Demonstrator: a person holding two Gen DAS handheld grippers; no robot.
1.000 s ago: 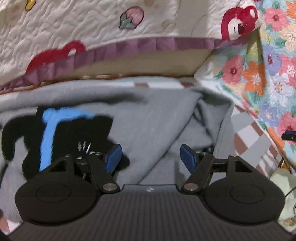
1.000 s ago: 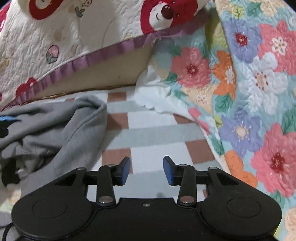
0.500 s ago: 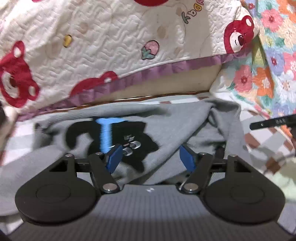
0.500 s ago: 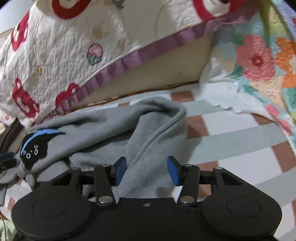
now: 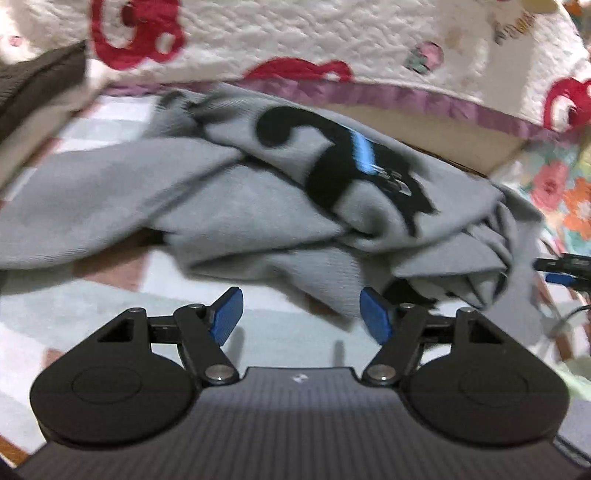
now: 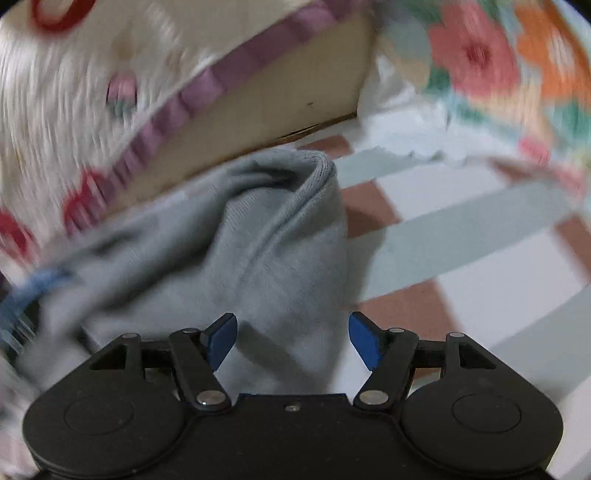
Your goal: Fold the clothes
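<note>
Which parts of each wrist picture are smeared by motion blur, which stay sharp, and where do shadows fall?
Left wrist view: the grey sweatshirt and bear quilt are softly smeared; the left gripper stays crisp, its shadow on the checked blanket. Right wrist view: the floral quilt streaks heavily, while the sweatshirt's cuff stays fairly sharp and the right gripper is sharp, its shadow falling on the sweatshirt.

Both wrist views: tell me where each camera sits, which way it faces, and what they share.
Left wrist: on the left gripper, facing forward and down at the crumpled grey sweatshirt; its opening blue fingers show, nothing between them.
Right wrist: on the right gripper, facing down over a sweatshirt fold; its fingers are opening around it.
Shared: sweatshirt, checked blanket, bear quilt.
</note>
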